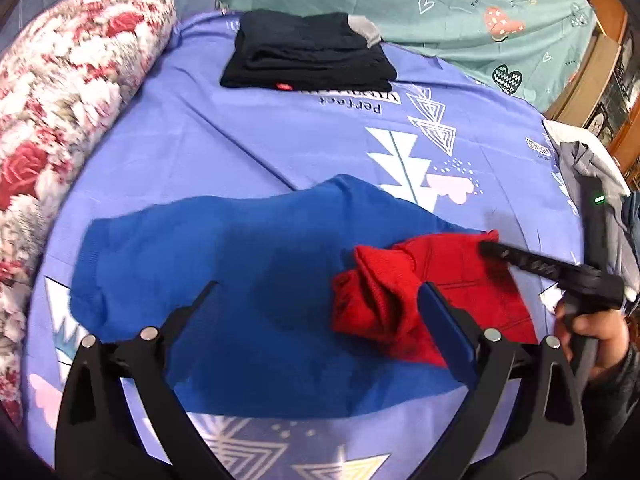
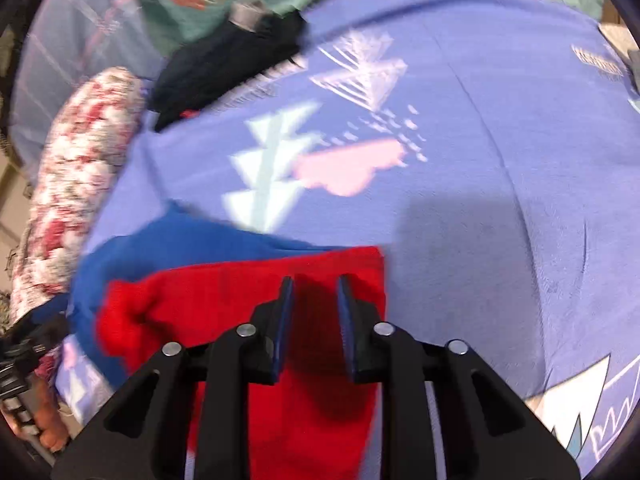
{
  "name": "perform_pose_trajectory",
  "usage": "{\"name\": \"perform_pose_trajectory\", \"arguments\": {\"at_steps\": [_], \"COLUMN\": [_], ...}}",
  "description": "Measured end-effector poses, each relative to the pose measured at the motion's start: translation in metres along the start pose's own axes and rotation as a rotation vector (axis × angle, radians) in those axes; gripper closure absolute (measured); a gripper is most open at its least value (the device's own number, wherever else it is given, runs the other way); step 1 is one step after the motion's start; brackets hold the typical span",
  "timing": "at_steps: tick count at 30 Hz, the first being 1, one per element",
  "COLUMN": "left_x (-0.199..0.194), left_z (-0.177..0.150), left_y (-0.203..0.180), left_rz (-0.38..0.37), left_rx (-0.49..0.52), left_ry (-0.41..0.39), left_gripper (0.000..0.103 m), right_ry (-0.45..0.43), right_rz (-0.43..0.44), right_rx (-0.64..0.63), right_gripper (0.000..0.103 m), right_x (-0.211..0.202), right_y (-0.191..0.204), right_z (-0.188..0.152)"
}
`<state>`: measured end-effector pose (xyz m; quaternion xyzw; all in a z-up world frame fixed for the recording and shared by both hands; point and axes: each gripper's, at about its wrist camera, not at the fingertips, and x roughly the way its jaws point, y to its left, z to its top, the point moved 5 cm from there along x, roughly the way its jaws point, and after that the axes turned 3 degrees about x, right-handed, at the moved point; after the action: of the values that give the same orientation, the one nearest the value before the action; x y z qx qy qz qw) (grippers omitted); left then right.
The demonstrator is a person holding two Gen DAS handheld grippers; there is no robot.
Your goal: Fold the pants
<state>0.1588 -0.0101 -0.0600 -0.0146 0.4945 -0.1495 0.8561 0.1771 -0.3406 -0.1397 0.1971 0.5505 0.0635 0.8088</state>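
Item: blue and red pants (image 1: pixel 248 280), lying across the purple printed bedsheet (image 1: pixel 248 140), the red part (image 1: pixel 440 280) bunched and partly turned over the blue at your right.

Left gripper (image 1: pixel 320 292): jaws wide apart over the blue cloth, holding nothing.

Right gripper (image 2: pixel 314 284): jaws drawn narrow with red cloth in the gap between them. The frame is blurred, so you cannot tell whether the pads pinch the fabric or only hang above it.

Risks: if you lift with a loose pinch, the red edge may slip out and the fold collapse. The bunched red lump (image 1: pixel 372 304) may stay trapped under the next fold and leave a ridge. With the left side unpinned, a pull from your right could drag the whole garment across the sheet.

Containers: none in view. A folded dark garment (image 1: pixel 308 56) rests on the sheet at the far side, a floral blanket roll (image 1: pixel 72 92) alongside.
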Motion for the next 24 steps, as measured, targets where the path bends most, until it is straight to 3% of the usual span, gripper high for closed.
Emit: {"name": "perform_pose_trajectory", "arguments": {"at_steps": [6,8,14,17,21,24], "left_x": [0.023,0.026,0.041,0.054,0.054,0.060], "left_z": [0.000,-0.002,-0.015,-0.021,-0.022,-0.024], "left_y": [-0.017,-0.022,-0.017,-0.008,-0.001,0.001], "left_rz": [-0.023,-0.014,0.026,0.013,-0.024,-0.024], "left_rx": [-0.004,0.020,0.042,-0.001,-0.055,-0.053], "left_ry": [0.058,0.067,0.114,0.153,0.164,0.176], "left_gripper": [0.005,0.005,0.005,0.002,0.002,0.002], "right_ry": [-0.031,-0.032,0.077,0.074,-0.008,0.053], "right_rz": [0.057,0.036,-0.062,-0.050,0.031,-0.015], "right_rx": [-0.031,-0.057,-0.217,-0.195,-0.213,-0.242], "right_gripper": [0.080,0.079,0.076,0.074,0.068,0.061], "right_x": [-0.043,-0.056,-0.052,-0.055,-0.075,-0.052], "right_y": [0.003,0.001,-0.001,-0.004,0.012,0.017], "right_z": [-0.008,-0.021,-0.081,-0.079,-0.069,-0.076]}}
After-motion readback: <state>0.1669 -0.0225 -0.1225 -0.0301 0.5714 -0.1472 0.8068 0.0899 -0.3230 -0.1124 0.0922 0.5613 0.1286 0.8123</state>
